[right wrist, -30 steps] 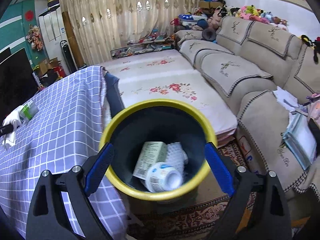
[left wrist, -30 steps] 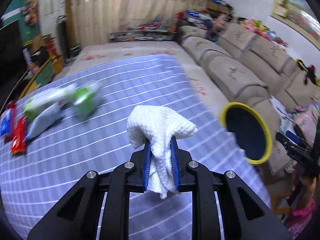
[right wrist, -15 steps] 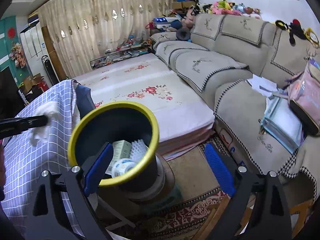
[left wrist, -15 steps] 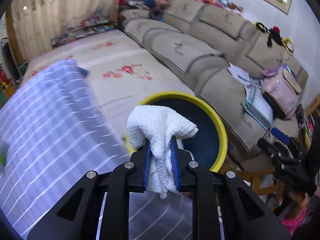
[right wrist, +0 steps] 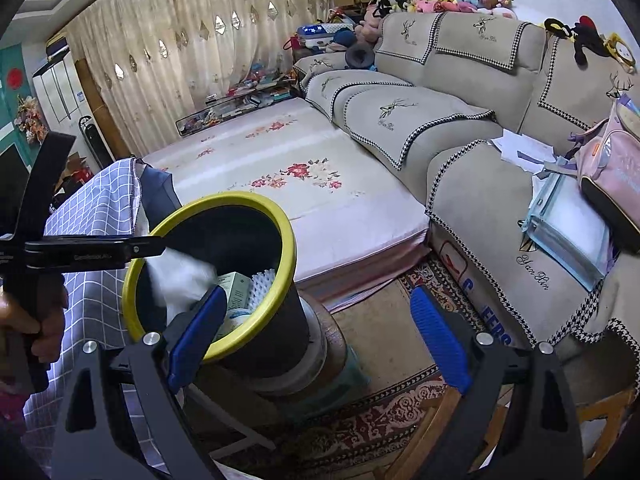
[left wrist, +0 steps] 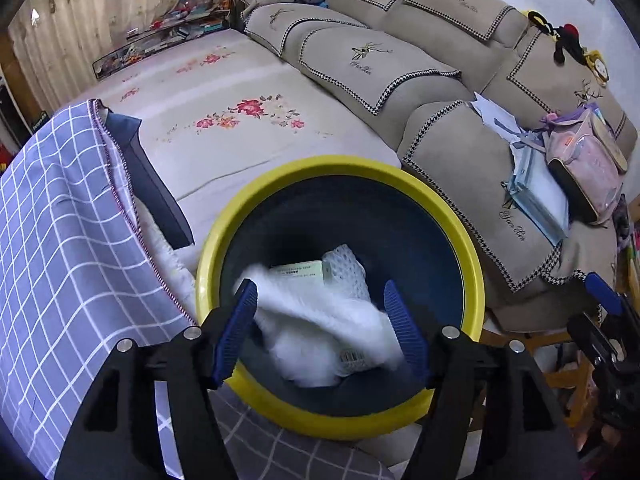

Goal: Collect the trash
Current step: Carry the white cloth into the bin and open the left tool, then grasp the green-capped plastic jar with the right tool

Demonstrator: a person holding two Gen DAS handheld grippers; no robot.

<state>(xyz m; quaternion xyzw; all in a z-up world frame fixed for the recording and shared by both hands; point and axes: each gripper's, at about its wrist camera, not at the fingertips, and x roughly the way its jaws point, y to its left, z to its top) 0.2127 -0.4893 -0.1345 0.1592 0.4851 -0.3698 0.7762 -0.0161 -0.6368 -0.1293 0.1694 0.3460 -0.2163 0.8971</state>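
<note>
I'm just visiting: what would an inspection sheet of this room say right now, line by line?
Surface: checked purple cloth over a table beside the bin.
Job's things: white cloth, blurred, dropping into the yellow-rimmed bin; a small box and a white mesh piece already inside.
Clutter: papers and a pink bag on the sofa.
Grippers: left gripper over the bin, jaws opening; right gripper open, holding nothing.
Cables: nothing seen.
Surroundings: floral mattress, curtains, patterned rug.
</note>
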